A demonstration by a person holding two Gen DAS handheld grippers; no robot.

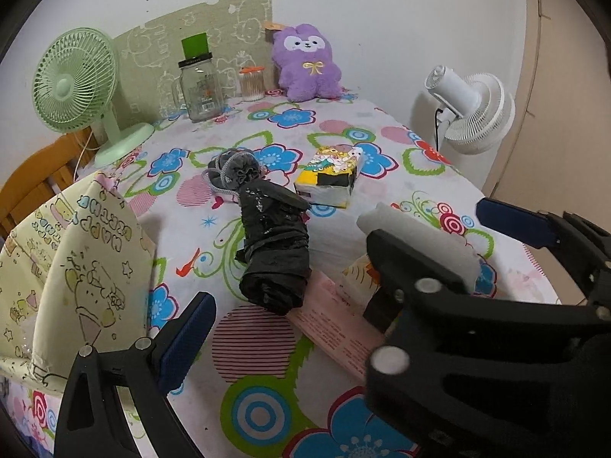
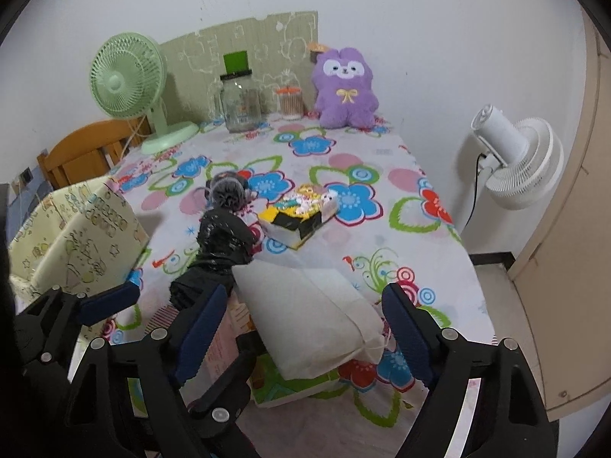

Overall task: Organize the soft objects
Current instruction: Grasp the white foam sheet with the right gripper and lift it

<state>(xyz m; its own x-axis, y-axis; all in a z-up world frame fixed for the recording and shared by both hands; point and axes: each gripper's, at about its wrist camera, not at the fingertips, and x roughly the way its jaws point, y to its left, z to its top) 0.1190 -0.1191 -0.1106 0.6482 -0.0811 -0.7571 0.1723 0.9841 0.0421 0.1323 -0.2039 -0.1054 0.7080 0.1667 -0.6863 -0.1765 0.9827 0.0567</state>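
- right gripper [image 2: 305,324] has its jaws wide, one on each side of a white soft pack [image 2: 305,305] lying on a pink packet [image 1: 336,328] at the near end of the table [image 2: 439,252]; pads not seen pressing on it, so it counts as straddled, not held.
- left gripper [image 1: 343,263] also spread wide, nothing between its pads; in the left wrist view its near finger sits by the black plastic bundle [image 1: 275,252].
- fabric bin [image 1: 76,267] with cartoon print stands at the table's left edge; its inside is not readable, so contents cannot be told.
- loose soft items on the cloth: black bundle, grey mesh puff [image 1: 238,170] touching its far end, yellow printed tissue pack [image 1: 328,177] just beside them.
- purple plush [image 1: 305,63] sits upright against the far wall, well apart from the rest.
- judgement: task looks early; no item visibly sorted. white pack appears to be the current target; the other loose pieces remain, likely bound for the bin.
- risk: soft pack may deform or slip when squeezed.
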